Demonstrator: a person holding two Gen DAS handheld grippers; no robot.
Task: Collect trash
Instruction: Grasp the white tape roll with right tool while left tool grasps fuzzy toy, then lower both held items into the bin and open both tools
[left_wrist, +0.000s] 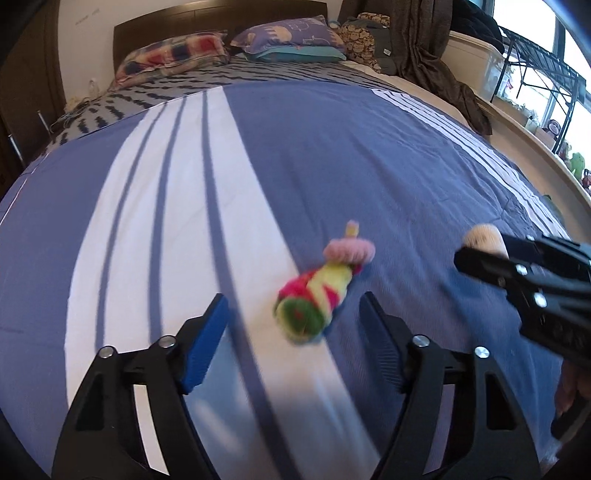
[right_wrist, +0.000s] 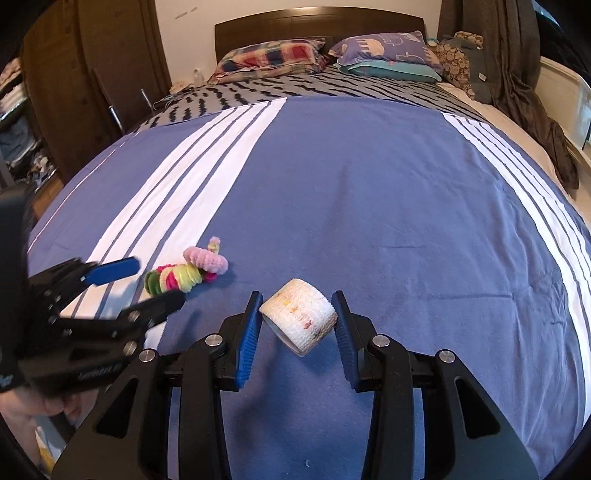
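A fuzzy pink, yellow and green coil of pipe cleaners (left_wrist: 317, 293) lies on the blue striped bedspread (left_wrist: 332, 155). My left gripper (left_wrist: 293, 308) is open, its jaws either side of the coil's near end, not touching it. The coil also shows in the right wrist view (right_wrist: 186, 273) with the left gripper (right_wrist: 151, 284) around it. My right gripper (right_wrist: 298, 319) is shut on a white roll of bandage tape (right_wrist: 299, 319) and holds it above the bed. In the left wrist view the roll (left_wrist: 482, 238) sticks out of the right gripper (left_wrist: 476, 254).
Pillows (right_wrist: 384, 51) and a dark headboard (right_wrist: 317, 26) are at the far end of the bed. A brown curtain (right_wrist: 532, 92) hangs at the right, a dark wardrobe (right_wrist: 92, 74) stands at the left. A window ledge with a metal rack (left_wrist: 543, 92) runs along the right.
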